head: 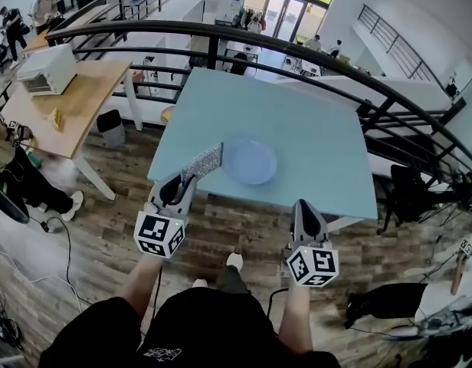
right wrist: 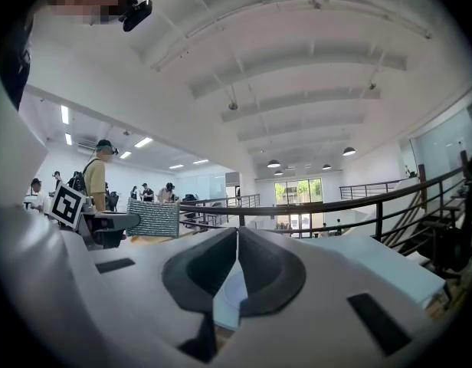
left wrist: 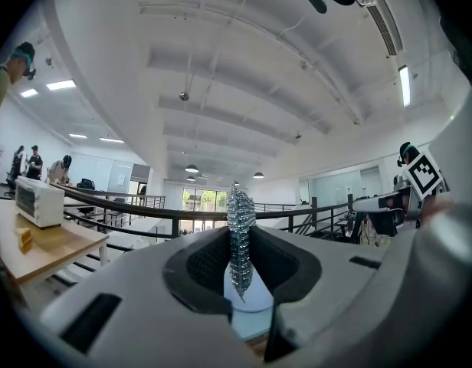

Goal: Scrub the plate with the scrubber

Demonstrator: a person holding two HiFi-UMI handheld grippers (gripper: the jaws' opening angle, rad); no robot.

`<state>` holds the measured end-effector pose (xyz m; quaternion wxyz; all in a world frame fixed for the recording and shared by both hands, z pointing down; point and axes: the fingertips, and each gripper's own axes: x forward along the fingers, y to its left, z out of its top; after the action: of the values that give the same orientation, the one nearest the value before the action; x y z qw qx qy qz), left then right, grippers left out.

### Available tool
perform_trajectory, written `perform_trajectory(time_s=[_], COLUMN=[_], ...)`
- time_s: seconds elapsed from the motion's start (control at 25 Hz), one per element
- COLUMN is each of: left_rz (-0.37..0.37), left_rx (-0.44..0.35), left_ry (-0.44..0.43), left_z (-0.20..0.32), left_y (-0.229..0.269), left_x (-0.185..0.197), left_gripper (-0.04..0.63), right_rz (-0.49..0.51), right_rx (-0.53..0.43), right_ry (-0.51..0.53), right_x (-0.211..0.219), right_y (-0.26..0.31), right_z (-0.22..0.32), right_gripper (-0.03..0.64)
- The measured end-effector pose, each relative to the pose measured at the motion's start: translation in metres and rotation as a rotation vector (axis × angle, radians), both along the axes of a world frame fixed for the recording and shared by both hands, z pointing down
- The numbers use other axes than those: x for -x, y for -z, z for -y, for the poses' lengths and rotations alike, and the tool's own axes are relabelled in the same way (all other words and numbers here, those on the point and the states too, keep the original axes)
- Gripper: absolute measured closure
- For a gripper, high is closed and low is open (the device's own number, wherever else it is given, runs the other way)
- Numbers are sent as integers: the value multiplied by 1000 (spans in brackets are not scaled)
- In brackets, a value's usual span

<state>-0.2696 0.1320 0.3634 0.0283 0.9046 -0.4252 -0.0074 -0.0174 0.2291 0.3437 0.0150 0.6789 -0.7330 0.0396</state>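
A pale blue plate lies near the front edge of the light blue table. Just left of it my left gripper is shut on a silvery flat scrubber, which sticks up and forward with its far end at the plate's left rim. In the left gripper view the scrubber stands edge-on between the jaws of the left gripper, with the plate below. My right gripper hangs in front of the table's near edge, shut and empty. In its own view the right gripper has its jaws touching, and the scrubber shows to the left.
A black curved railing runs behind and to the right of the table. At left stands a wooden table with a white toaster oven, and a dark bin beside it. A person stands at far left. The floor is wooden planks.
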Motion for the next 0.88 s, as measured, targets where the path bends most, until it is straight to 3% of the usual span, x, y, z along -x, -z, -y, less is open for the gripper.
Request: perform_trajectory(time_s=[0.36,0.88], left_rz=[7,29], left_rx=[12,43], left_ry=[-3,5], left_z=[27,98], left_y=[-10,-17], left_x=[-28,-82], left_gripper=[509,509], right_rz=[31,51], right_rx=[6,41], right_ry=[34,113], right_x=[-22,-68], right_y=[-14,-31], right_z=[36,128], right_gripper=[609,609])
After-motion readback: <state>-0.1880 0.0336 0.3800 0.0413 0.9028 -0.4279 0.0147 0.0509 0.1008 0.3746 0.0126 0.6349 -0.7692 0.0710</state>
